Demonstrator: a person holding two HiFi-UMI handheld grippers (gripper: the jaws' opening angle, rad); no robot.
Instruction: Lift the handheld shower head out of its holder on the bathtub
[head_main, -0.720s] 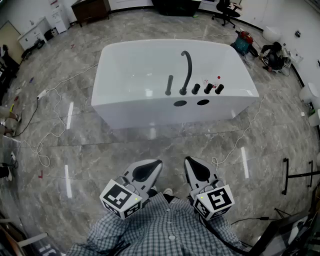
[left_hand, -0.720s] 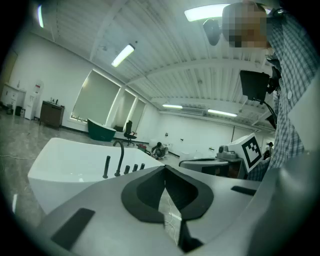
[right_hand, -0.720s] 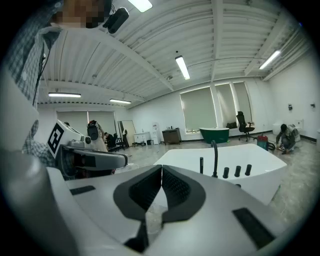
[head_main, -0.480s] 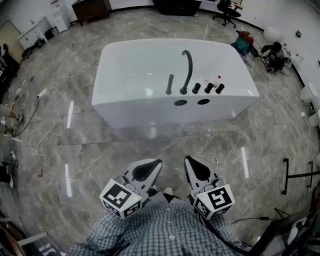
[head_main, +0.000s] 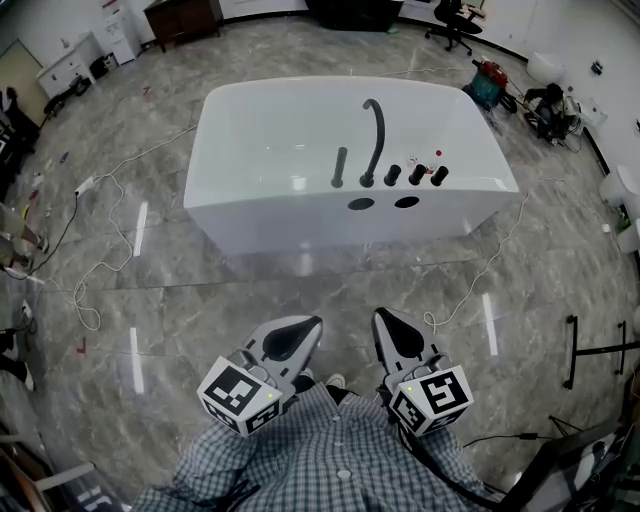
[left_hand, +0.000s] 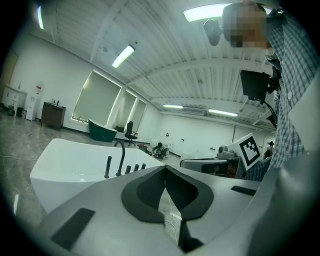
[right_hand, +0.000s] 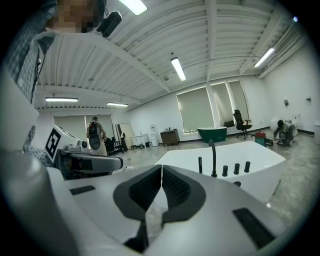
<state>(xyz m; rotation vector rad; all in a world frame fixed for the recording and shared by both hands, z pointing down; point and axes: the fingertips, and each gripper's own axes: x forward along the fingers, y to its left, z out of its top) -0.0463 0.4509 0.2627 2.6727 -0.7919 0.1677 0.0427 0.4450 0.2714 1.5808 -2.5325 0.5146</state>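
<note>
well apart from bathtub (head_main: 260, 130), left hand-held gripper (head_main: 305, 325) closed, right hand-held gripper (head_main: 383, 320) closed, shower head (head_main: 340, 168) upright

Right gripper (head_main: 385, 318) drifts slightly right, its marker cube (head_main: 432, 398) turning a touch, person's legs (head_main: 10, 240) at the left edge step lower in the head view, crouching person (head_main: 545, 100) at far right shifts posture

Office chair (head_main: 452, 22), dark cabinet (head_main: 182, 17), marble floor (head_main: 300, 290)
</note>
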